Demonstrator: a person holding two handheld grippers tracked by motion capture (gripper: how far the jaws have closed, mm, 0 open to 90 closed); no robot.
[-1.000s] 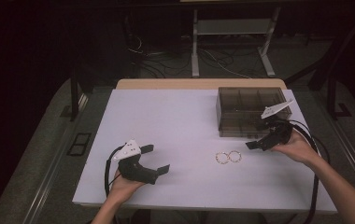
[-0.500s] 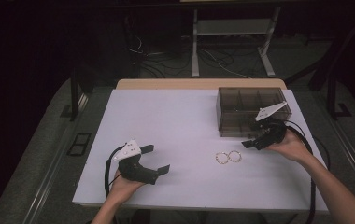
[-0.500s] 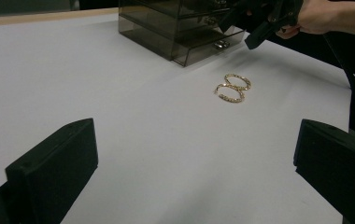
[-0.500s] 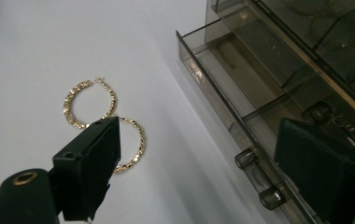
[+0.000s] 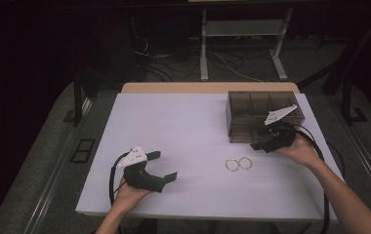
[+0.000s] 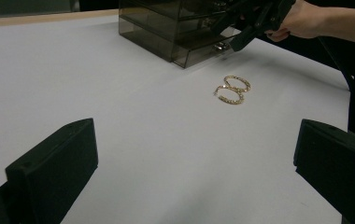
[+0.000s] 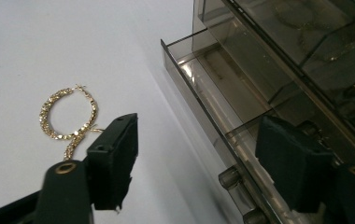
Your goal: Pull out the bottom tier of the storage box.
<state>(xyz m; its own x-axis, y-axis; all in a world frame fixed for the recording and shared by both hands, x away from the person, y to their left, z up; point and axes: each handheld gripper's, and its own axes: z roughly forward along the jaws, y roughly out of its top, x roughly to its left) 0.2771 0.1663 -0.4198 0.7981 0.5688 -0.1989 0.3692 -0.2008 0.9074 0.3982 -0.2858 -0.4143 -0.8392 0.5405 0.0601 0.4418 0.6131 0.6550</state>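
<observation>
Two gold hoop earrings (image 5: 238, 164) lie touching on the white table (image 5: 183, 126), left of the right gripper (image 5: 260, 142). Its jaws, just closing, straddle the knob of the smoky drawer box's (image 5: 259, 109) slightly open bottom drawer (image 7: 199, 84), not yet pressing. One left gripper (image 5: 166, 166) rests spread wide, hand (image 5: 130, 192) low, well apart.

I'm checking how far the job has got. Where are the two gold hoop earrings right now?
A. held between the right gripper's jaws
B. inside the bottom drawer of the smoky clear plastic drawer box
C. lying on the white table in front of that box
C: the two gold hoop earrings lie side by side on the white table, in front of the smoky clear plastic drawer box, with neither gripper touching them.
</observation>
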